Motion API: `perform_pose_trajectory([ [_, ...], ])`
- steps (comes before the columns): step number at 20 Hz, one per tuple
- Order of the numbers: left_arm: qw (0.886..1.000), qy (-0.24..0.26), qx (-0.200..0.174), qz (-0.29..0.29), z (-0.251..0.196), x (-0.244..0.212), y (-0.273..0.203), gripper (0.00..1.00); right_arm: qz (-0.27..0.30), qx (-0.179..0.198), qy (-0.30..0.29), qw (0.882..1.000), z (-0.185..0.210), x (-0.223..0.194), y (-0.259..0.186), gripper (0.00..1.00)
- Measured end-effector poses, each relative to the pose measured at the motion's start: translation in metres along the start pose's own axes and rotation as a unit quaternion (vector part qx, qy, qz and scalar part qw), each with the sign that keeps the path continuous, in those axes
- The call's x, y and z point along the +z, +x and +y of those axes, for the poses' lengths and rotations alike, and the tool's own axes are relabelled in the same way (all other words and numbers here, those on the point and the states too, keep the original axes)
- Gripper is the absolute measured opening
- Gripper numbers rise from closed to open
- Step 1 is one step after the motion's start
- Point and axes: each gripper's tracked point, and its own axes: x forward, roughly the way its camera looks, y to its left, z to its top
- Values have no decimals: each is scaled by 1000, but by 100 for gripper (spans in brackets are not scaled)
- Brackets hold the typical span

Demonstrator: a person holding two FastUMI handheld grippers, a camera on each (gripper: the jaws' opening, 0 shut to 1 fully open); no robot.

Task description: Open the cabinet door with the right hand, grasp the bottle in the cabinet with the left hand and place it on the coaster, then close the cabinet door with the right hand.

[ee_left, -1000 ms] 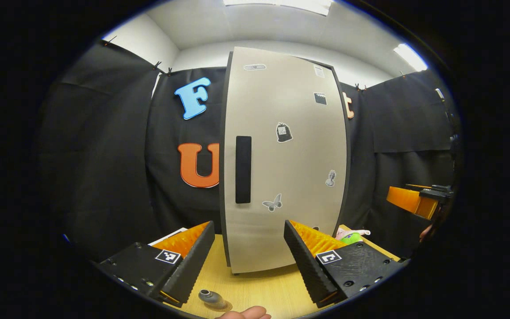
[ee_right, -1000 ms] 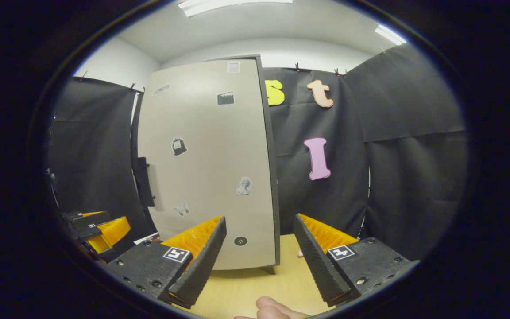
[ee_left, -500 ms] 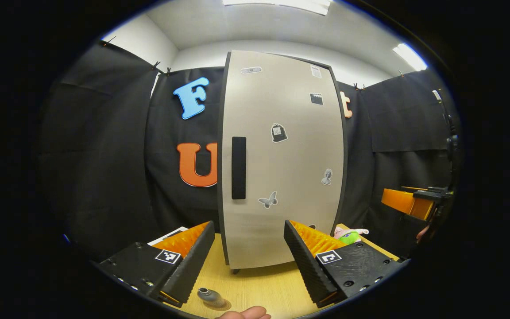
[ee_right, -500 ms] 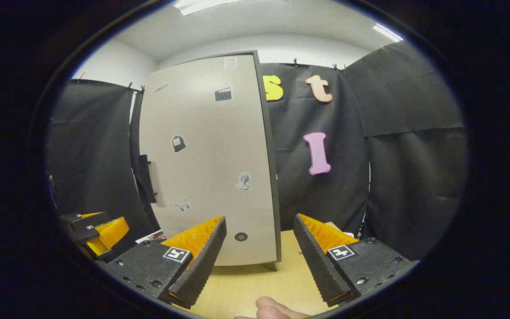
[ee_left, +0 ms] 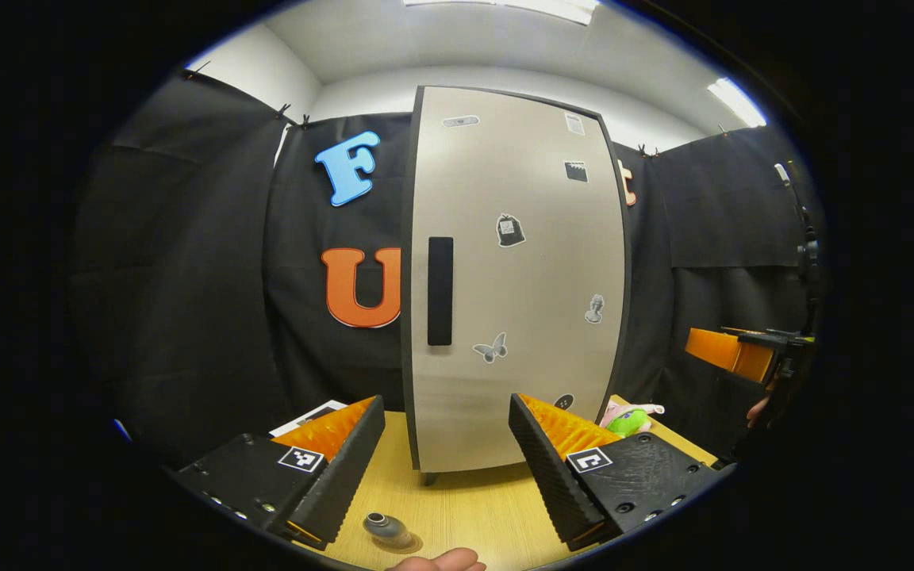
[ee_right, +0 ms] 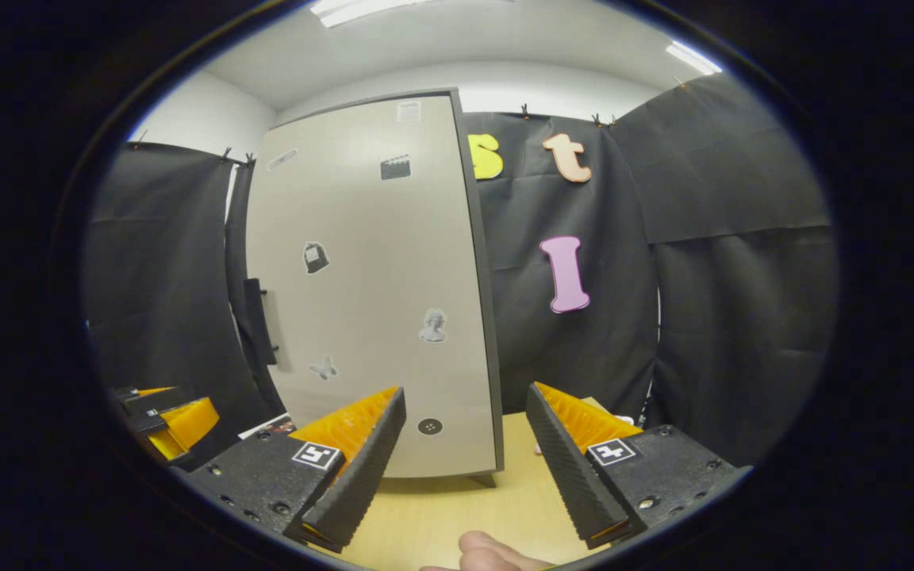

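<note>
Door not yet opened; both hand-held grippers waited, jaws spread and empty.

The cabinet [ee_left: 516, 277] stood shut at 12 o'clock on the bench [ee_left: 465, 515], its handle [ee_left: 439, 290] ahead of the left hand-held gripper [ee_left: 447, 456]. The right hand-held gripper [ee_right: 465, 452] faced the door from 3 o'clock and likely had to reach that handle and pull. The bottle was presumably inside, hidden.
</note>
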Motion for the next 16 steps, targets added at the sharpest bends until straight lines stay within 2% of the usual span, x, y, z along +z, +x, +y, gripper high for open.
perform_pose_trajectory([
  [10, 999, 7, -37, -9, 10, -15, -3, 95, -18, -42, 29, 999, 7, -6, -4, 98],
  [13, 999, 14, -50, -3, 1, -16, -6, 95, -29, -35, 43, 998, 14, 0, -10, 99],
  [16, 998, 25, -58, -18, 1, -8, -6, 94, -38, -43, 26, 998, 12, 2, -11, 98],
])
